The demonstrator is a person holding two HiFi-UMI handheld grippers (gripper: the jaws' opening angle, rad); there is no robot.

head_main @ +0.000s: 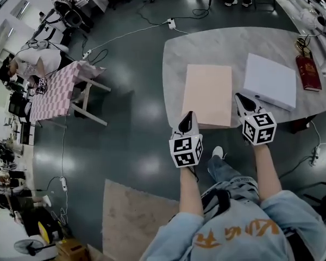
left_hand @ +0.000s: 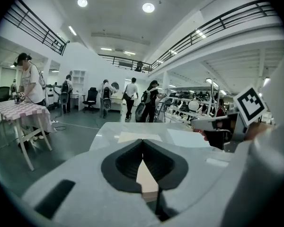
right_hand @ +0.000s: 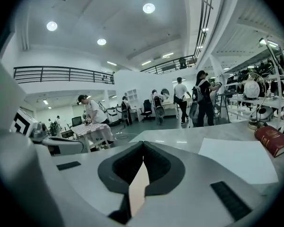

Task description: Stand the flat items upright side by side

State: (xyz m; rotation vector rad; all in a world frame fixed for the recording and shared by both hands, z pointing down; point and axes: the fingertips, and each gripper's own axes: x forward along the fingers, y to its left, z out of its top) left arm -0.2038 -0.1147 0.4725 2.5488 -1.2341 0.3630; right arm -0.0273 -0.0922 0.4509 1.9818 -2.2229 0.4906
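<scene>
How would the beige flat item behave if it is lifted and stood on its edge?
The beige flat item probably stays stiff: it lies flat with straight edges. Its edge looks thin against its broad face, so upright it may tip easily.

The table is showing a smooth, marbled, stone-like top with a soft sheen, and the dark floor is gleaming glossy, throwing back the lights. The beige board and white board are looking matt and smooth, while the red book is catching a little shine.
</scene>
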